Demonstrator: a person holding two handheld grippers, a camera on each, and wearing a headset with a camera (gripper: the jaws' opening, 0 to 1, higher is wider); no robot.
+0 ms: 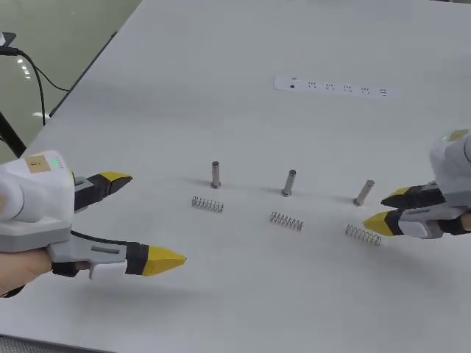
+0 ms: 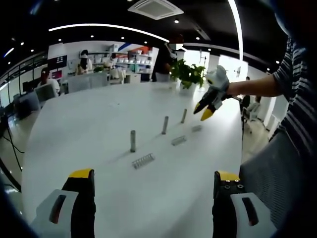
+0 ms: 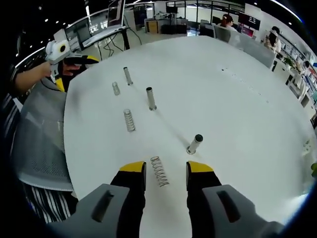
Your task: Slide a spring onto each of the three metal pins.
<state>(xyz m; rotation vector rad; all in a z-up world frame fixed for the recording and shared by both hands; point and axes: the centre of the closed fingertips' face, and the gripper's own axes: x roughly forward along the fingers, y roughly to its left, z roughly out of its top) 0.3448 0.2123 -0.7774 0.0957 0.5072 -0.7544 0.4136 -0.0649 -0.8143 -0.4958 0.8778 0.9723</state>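
Note:
Three metal pins stand in a row on the white table: left pin (image 1: 215, 174), middle pin (image 1: 289, 182), right pin (image 1: 363, 193), which leans. A spring lies in front of each: left spring (image 1: 207, 204), middle spring (image 1: 286, 220), right spring (image 1: 363, 234). My left gripper (image 1: 151, 218) hovers wide open to the left of the row, well short of the nearest spring (image 2: 143, 160) and pin (image 2: 132, 141). My right gripper (image 3: 166, 167) is open, its yellow tips on either side of the near end of the right spring (image 3: 159, 171), just before the leaning pin (image 3: 194, 144).
A white power strip (image 1: 335, 87) lies flat at the far side of the table. The table's left edge (image 1: 81, 73) runs diagonally, with a black cable (image 1: 37, 73) beyond it. People, desks and a plant (image 2: 187, 74) stand past the table.

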